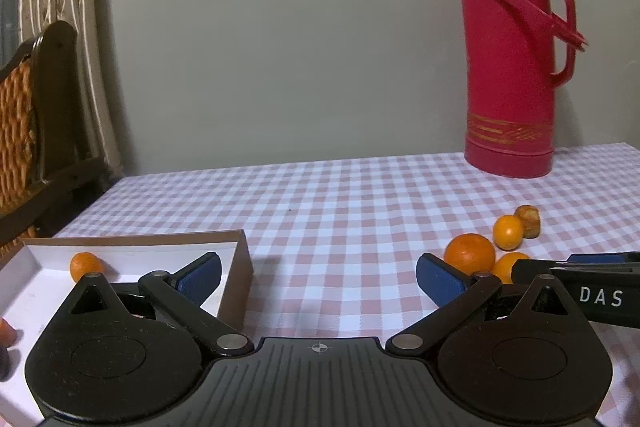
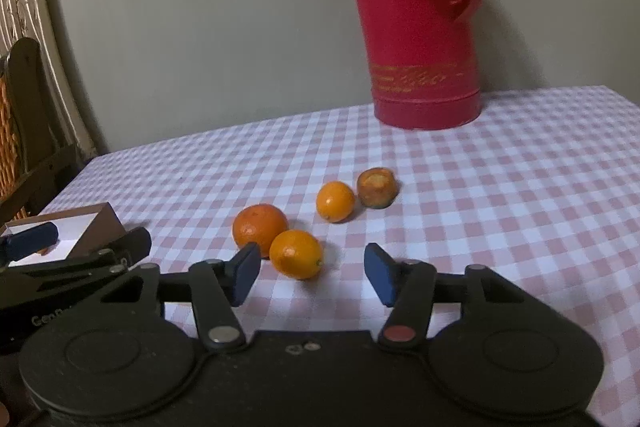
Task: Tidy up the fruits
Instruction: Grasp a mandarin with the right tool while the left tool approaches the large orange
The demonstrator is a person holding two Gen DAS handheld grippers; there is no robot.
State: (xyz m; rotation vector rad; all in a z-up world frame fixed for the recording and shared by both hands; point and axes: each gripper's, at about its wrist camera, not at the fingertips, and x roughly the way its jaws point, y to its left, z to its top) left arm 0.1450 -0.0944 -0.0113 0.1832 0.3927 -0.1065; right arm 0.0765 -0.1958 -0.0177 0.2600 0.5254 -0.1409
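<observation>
Grippers over a checked table [image 2: 480, 187].
Left gripper [image 1: 318, 277] gapes wide, empty, beside the box [image 1: 240, 267]; right gripper [image 2: 312, 273] stands part-spread, empty, just short of a kumquat [image 2: 296, 254].

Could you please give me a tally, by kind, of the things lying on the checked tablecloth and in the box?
Orange fruits on the cloth: 3
Orange fruit in the box: 1
Brownish cut piece: 1
Red flask: 1
Box: 1
Total: 7, not counting a partly visible orange item at the left wrist view's edge.
</observation>
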